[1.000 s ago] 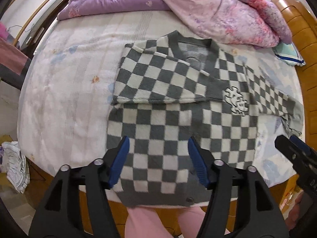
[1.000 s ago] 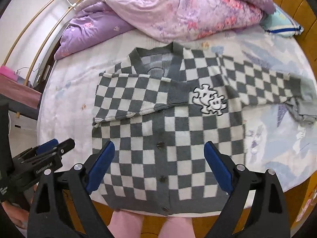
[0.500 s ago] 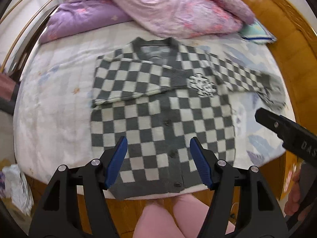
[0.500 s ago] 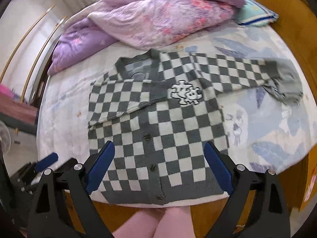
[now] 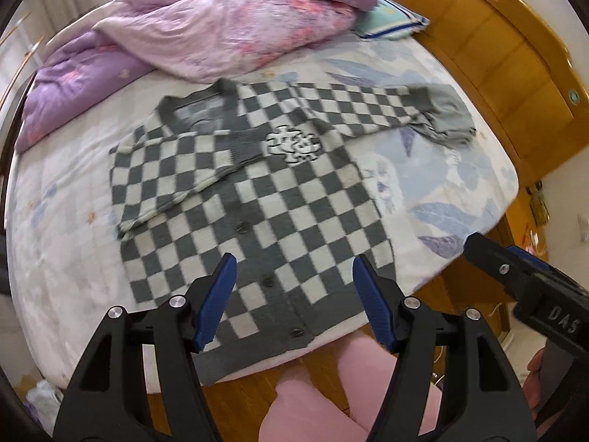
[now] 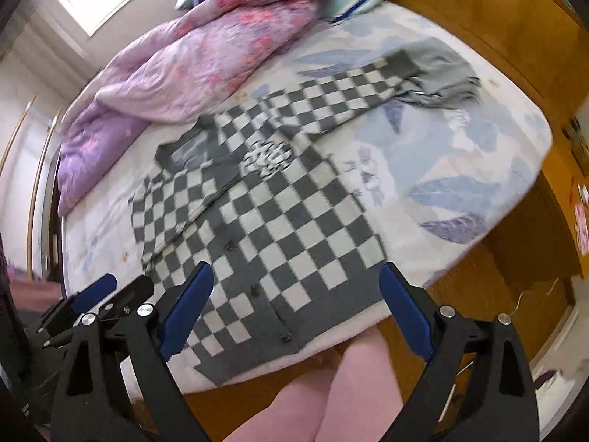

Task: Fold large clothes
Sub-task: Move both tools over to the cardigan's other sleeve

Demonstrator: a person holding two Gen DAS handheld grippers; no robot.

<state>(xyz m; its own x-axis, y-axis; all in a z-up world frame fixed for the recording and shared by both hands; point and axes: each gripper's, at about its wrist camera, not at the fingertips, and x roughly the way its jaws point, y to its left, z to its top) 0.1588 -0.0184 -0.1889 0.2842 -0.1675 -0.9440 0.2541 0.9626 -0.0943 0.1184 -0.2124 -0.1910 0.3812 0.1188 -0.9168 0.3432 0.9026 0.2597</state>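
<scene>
A: Cardigan [image 5: 257, 199], checked grey and white, is laid flat and buttoned on the bed [image 5: 66, 258], its hem at the near edge of the mattress where it can be reached from the standing side.

B: Why is one sleeve seen across the chest?

A: The left sleeve [image 5: 176, 169] is folded in over the front, its grey cuff lying just beside the white patch [image 5: 292, 143]. That half of the fold is judged done. The right sleeve [image 5: 386, 110] is stretched outward toward the wooden bed frame [image 5: 497, 73], its cuff bunched, so it is judged to be the next part to be brought in.

B: And how are the tools held?

A: The left gripper [image 5: 291, 294] is held above the hem with its blue pads [image 5: 217, 298] spread well apart and nothing between them. The right gripper [image 6: 294, 309] is likewise held wide, empty, over the lower front. No cloth is touched by either. Both views are blurred.

B: What else is kept on the bed?

A: A pink and purple quilt [image 5: 228, 29] is heaped at the far side, beyond the collar, and a pale green pillow [image 5: 390, 25] is tucked against the frame, so the sheet around the cardigan is left free for folding. Pink-clad legs [image 5: 349, 394] are seen at the bed's edge.
</scene>
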